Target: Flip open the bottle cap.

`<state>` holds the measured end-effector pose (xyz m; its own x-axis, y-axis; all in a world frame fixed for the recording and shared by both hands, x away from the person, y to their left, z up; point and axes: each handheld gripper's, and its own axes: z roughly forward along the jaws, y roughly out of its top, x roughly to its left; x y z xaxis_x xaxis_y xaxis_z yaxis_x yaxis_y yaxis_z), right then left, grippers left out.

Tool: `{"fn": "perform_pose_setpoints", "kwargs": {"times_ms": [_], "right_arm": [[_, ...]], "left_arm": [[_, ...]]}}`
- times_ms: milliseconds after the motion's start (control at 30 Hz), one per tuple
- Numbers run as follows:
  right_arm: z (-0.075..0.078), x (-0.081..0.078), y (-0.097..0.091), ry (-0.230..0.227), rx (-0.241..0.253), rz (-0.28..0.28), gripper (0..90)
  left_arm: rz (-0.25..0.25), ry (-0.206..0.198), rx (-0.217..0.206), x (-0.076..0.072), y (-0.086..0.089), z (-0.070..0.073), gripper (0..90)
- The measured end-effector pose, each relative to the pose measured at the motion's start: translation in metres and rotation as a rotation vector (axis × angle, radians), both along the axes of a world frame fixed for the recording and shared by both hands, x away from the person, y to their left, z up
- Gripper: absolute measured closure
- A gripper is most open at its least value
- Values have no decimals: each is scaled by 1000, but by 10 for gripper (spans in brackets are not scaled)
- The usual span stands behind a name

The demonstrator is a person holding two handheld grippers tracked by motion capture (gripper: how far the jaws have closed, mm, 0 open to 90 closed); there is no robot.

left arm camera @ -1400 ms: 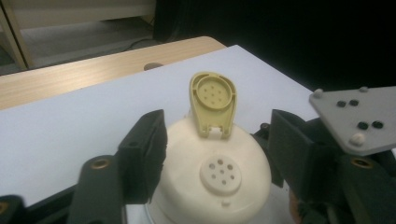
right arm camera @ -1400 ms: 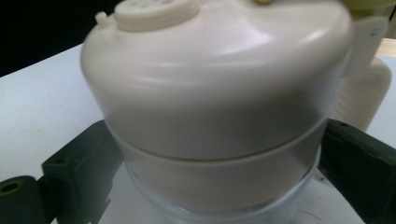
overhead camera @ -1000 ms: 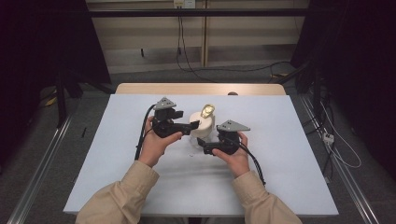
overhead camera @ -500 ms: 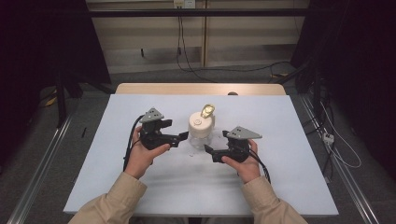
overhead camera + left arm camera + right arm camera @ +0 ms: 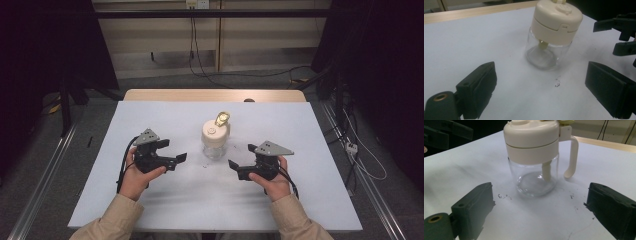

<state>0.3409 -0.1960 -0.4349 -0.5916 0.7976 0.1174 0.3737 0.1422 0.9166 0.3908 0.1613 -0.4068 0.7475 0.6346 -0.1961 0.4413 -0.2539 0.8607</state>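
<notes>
Both the left gripper (image 5: 176, 158) and the right gripper (image 5: 239, 165) hold their fingers wide apart, empty. Between them, a little farther, the glass jar (image 5: 214, 142) stands upright on the tabletop (image 5: 310, 190). A one-sided push could tip it.

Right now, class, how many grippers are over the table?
2: the left gripper left of the glass jar, the right gripper to its right, both open.

A glass jar (image 5: 215, 140) stands alone mid-frame; bare table (image 5: 300, 200) lies open all around it.
</notes>
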Motion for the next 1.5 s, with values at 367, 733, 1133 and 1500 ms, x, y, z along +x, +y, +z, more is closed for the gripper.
{"fn": "perform_pose_setpoints", "kwargs": {"times_ms": [367,733,1133,1500], "right_arm": [[2,-14,-12,-12,-9,5,75],[2,-24,-27,-15,-15,-10,77],[-3,-32,-42,-8,-40,-21,79],[-4,-42,-54,-9,-44,-29,80]], "left_arm": [[14,10,-7,-9,19,-6,94],[24,8,-14,-15,33,-9,93],[7,5,4,-23,37,-15,90],[39,5,-6,-23,53,-17,90]]}}
